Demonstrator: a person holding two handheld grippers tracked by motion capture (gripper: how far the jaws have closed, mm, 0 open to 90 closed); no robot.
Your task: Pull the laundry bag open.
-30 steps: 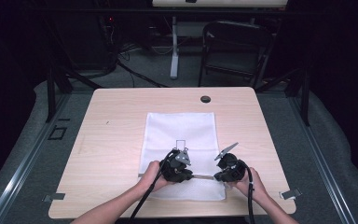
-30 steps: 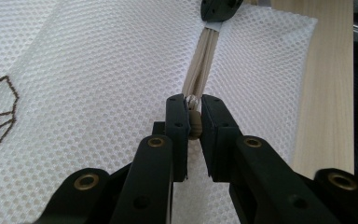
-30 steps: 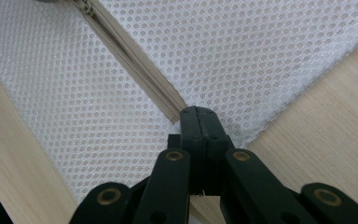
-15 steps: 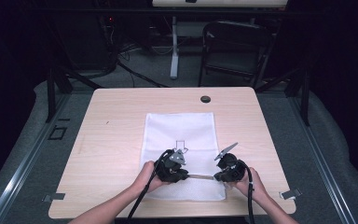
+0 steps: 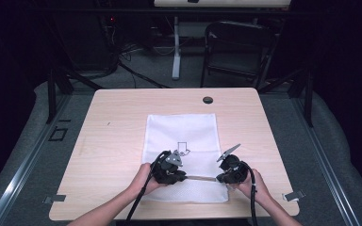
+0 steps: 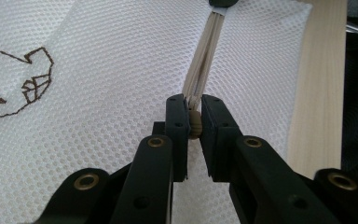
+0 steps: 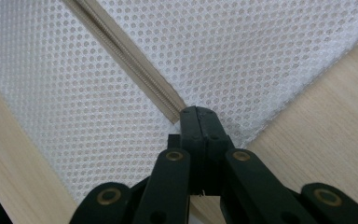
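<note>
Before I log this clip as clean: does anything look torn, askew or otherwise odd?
Nothing stands out. The white mesh laundry bag lies flat and square on the wooden table. The left tongs pinch its beige zipper pull; the right tongs clamp the zipper's end at the bag's edge. No tears visible.

1. Table: pale wood, under both claws, bare out to the left of the left claw and to the right of the right claw.
2. Plug: black, round, set in the tabletop well beyond the right claw, near the far edge.
3. Chair: dark, on the floor past the table, far beyond the right claw.
4. Post and cables: on the floor far beyond the left claw.
5. Clips: metal, one at each near corner, outside either claw.
</note>
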